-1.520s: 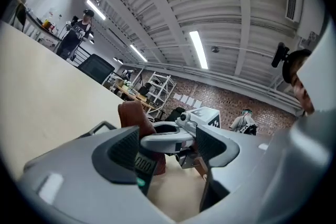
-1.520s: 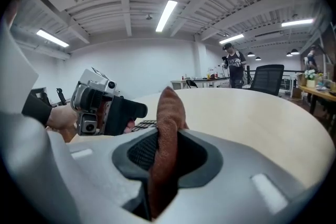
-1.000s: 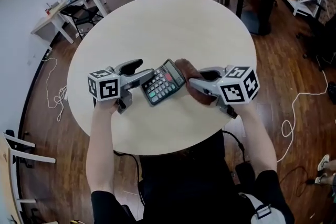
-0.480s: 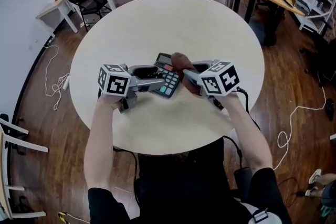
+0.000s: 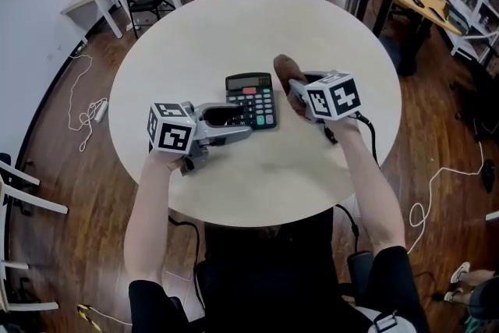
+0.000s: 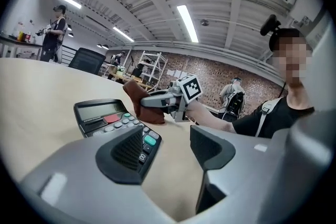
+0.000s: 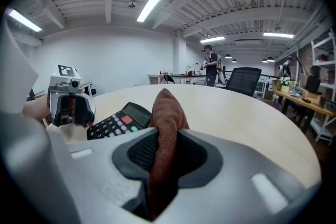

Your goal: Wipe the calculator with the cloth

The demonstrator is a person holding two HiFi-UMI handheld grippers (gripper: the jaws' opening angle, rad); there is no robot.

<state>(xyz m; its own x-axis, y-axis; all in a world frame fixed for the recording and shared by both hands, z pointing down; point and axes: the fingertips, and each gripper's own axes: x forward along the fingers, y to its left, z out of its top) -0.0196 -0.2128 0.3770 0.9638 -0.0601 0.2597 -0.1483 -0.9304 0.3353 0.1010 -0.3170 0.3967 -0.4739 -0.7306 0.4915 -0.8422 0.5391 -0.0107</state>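
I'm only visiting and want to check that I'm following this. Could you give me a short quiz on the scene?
1. True or false: the right gripper is clamped on the calculator.
2. The calculator lies on: A the round table; B a chair; C the floor.
3. What colour is the cloth?
Key: 1 false, it grips the cloth; 2 A; 3 reddish brown.

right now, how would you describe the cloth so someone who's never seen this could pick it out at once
Find the big round pale table; a dark calculator lies near its middle. Just right of it, the right gripper has its jaws shut on the cloth. It is the only soft, reddish-brown thing there, a bunched wad poking out past the jaws.
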